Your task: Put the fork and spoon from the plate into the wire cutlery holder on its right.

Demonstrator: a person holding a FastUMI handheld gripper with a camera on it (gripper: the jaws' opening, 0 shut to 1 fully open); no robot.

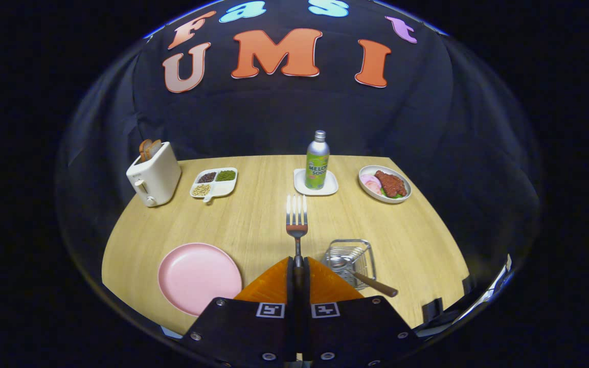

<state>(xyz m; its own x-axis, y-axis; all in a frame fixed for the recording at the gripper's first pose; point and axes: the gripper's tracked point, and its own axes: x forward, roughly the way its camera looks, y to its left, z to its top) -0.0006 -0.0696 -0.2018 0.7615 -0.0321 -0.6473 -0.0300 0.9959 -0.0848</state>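
My gripper [298, 263] is shut on the fork [297, 217], whose handle runs between the two fingers and whose tines point away from me, lifted above the wooden table [253, 214]. The pink plate [198, 276] lies bare to the left of the fingers. Just right of the fingers stands the wire cutlery holder [352, 260], with the spoon [361, 271] lying in it, bowl inside and brown handle sticking out over the near right rim.
Beyond the fork a green soda bottle [317, 161] stands on a white coaster. A white toaster [154, 174] and a divided white dish [214, 182] of seeds sit at the far left, a bowl of food [385, 184] at the far right.
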